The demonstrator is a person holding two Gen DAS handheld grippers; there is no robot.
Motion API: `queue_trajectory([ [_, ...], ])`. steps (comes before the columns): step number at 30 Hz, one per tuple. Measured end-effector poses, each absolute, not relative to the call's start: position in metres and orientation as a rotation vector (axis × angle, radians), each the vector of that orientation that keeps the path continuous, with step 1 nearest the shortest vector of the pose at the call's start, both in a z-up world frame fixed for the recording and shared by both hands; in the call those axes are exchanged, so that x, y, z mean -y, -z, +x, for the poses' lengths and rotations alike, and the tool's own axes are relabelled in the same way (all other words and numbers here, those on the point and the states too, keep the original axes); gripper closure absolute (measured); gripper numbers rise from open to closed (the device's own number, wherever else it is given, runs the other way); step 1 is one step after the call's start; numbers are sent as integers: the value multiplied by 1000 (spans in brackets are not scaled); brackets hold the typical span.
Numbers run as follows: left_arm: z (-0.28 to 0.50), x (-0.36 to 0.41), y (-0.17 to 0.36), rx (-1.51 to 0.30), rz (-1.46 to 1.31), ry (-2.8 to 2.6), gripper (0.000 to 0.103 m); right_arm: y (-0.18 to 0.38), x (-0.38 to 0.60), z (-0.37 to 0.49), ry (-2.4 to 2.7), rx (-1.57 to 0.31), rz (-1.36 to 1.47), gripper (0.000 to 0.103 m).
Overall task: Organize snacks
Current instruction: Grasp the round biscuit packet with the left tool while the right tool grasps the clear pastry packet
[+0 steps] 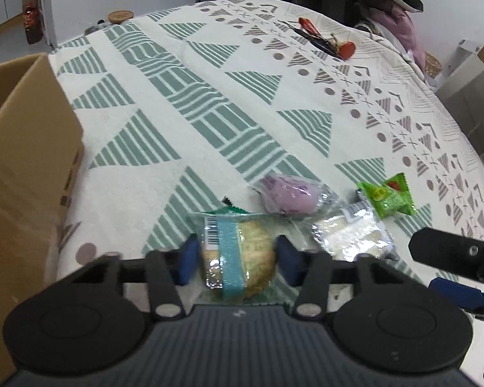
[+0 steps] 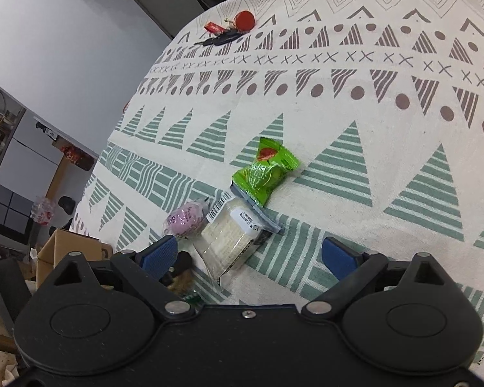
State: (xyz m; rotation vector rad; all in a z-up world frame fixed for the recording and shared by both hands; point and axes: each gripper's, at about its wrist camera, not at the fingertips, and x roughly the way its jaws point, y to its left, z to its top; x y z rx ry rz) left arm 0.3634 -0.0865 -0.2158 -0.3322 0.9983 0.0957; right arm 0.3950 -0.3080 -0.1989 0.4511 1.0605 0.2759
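The left gripper (image 1: 237,259), low in its frame's centre, pinches a clear-wrapped round pastry (image 1: 238,254) between its blue pads, while the right gripper (image 2: 253,253) stands spread above a clear-wrapped white cake (image 2: 230,237). By my reading the sorting has barely begun. The cardboard box (image 1: 25,167) at left awaits; cake, purple snack (image 1: 285,195) and green packet (image 1: 388,198) remain on the patterned tablecloth (image 1: 209,96).

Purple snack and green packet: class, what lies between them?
The clear-wrapped white snack lies between the purple snack and green packet, shown in the right wrist view.
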Motion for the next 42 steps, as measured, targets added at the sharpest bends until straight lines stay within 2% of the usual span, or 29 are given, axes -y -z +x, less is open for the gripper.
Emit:
queue_trajectory([
  [13,353,58,207,-960,-407,-95,56,206,289,400,-270,-1091,447,25],
  [26,355,35,204,-961,-453,-90,56,219,268,420,-163,-1083,488,28],
  [30,358,31,203,-963,-456,-93,56,224,262,423,-145,-1087,452,40],
  [42,351,35,199,-957,-453,-95,56,218,261,413,-163,-1097,295,60],
])
